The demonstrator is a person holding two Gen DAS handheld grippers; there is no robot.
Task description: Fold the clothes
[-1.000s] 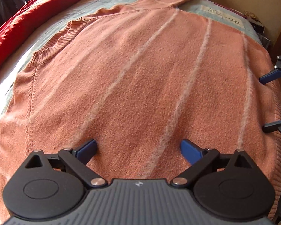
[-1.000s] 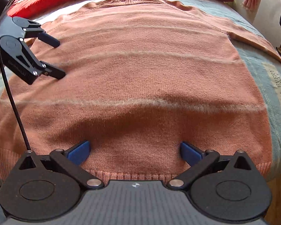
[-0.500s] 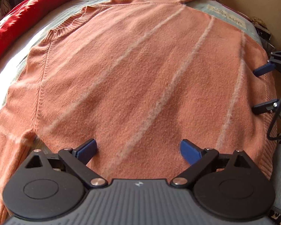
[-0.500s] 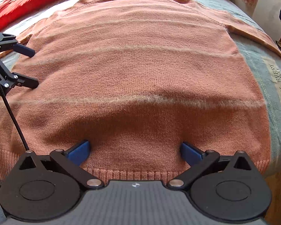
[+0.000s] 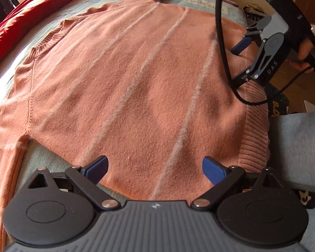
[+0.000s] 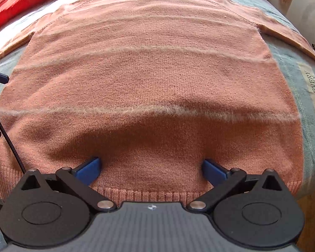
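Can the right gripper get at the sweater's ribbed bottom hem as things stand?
Probably yes. The right gripper is open right over the ribbed hem of the sweater, which lies flat on the bed; nothing sits between them, and the left gripper is off at the side edge.

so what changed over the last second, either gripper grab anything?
No grab. The left gripper backed off from over the sweater to its side edge, near the armpit. The right gripper stayed at the hem. Both stayed open; the sweater stayed flat and unfolded.
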